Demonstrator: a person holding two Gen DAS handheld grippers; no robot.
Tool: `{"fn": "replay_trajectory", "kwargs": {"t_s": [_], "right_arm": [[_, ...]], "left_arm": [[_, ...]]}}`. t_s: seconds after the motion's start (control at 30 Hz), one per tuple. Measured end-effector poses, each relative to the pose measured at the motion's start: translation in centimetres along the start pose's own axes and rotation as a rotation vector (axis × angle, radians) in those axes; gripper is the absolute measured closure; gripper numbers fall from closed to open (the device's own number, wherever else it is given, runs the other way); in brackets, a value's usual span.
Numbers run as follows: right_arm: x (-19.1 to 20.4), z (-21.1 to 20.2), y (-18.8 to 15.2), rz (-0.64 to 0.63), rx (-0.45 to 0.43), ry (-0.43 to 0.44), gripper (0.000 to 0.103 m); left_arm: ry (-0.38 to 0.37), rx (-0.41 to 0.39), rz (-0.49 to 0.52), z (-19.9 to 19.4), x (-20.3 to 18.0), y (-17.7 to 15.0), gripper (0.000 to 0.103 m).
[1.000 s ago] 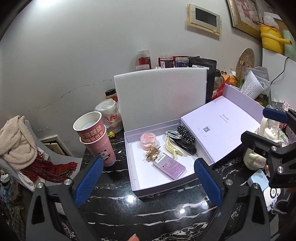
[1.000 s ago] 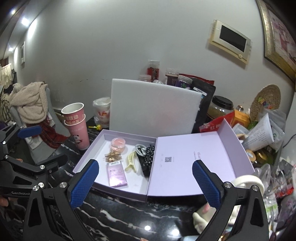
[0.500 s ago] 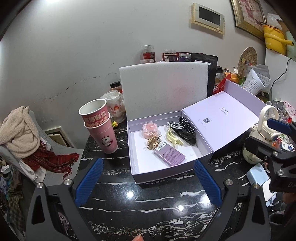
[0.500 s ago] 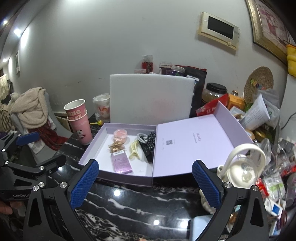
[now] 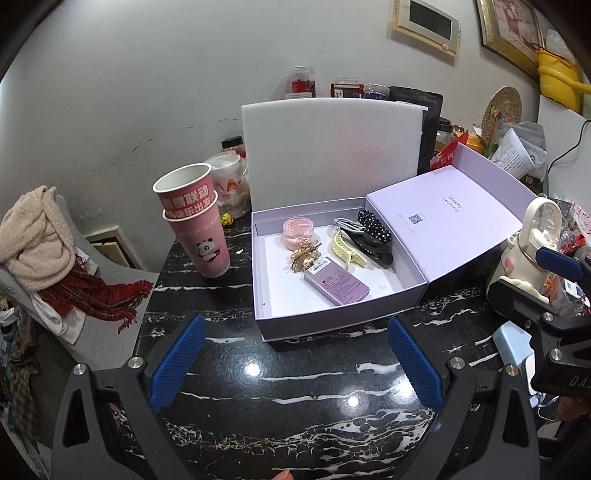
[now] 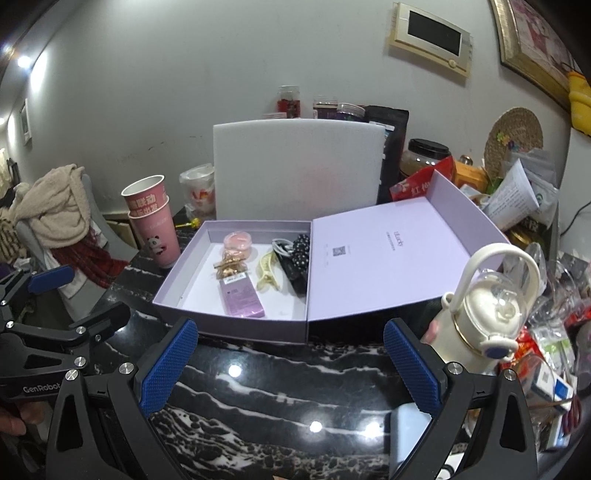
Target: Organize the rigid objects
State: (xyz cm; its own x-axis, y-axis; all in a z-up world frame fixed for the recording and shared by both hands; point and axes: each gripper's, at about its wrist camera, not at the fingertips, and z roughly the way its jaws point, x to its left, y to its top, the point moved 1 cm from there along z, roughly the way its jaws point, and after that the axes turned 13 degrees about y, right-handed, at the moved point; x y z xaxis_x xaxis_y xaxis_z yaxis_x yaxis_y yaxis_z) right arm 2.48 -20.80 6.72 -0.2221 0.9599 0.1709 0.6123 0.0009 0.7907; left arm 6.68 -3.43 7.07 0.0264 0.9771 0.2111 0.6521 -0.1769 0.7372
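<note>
Over the black table (image 5: pixel 295 387), both tools (image 5: pixel 293 363) (image 6: pixel 291 363) hover agape.

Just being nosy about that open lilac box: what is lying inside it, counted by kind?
Hair claw clips: 2, yellow clip and black dotted clip
Pink round jar: 1
Purple flat pack: 1
Gold charm: 1
White coiled cable: 1
Total: 6

a grey plastered wall (image 5: pixel 147 92) with a thin crack rises behind the black marble table (image 5: pixel 295 387). on the wall above the table hang an intercom panel (image 5: pixel 426 22) and a gilt picture frame (image 5: pixel 506 33). left of the table stands a grey chair (image 5: pixel 92 295).
</note>
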Motion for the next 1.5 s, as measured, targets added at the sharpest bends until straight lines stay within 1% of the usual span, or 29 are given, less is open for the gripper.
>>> {"fn": "replay_trajectory", "kwargs": {"t_s": [0.27,0.63,1.17,1.5], "right_arm": [[0.16,0.15,0.03,-0.006,0.005,-0.001,0.000],[0.19,0.31,0.17,-0.011,0.011,-0.010,0.000],[0.10,0.21,0.22,-0.014,0.014,-0.016,0.000],[-0.02,0.07,0.26,-0.014,0.013,-0.016,0.000]], "left_arm": [[0.018,0.016,0.000,0.30,0.25,-0.27,0.003],[-0.008,0.036,-0.006,0.64,0.38,-0.47,0.003],[0.005,0.036,0.000,0.69,0.23,-0.36,0.003],[-0.003,0.032,0.008,0.68,-0.04,-0.29,0.003]]}}
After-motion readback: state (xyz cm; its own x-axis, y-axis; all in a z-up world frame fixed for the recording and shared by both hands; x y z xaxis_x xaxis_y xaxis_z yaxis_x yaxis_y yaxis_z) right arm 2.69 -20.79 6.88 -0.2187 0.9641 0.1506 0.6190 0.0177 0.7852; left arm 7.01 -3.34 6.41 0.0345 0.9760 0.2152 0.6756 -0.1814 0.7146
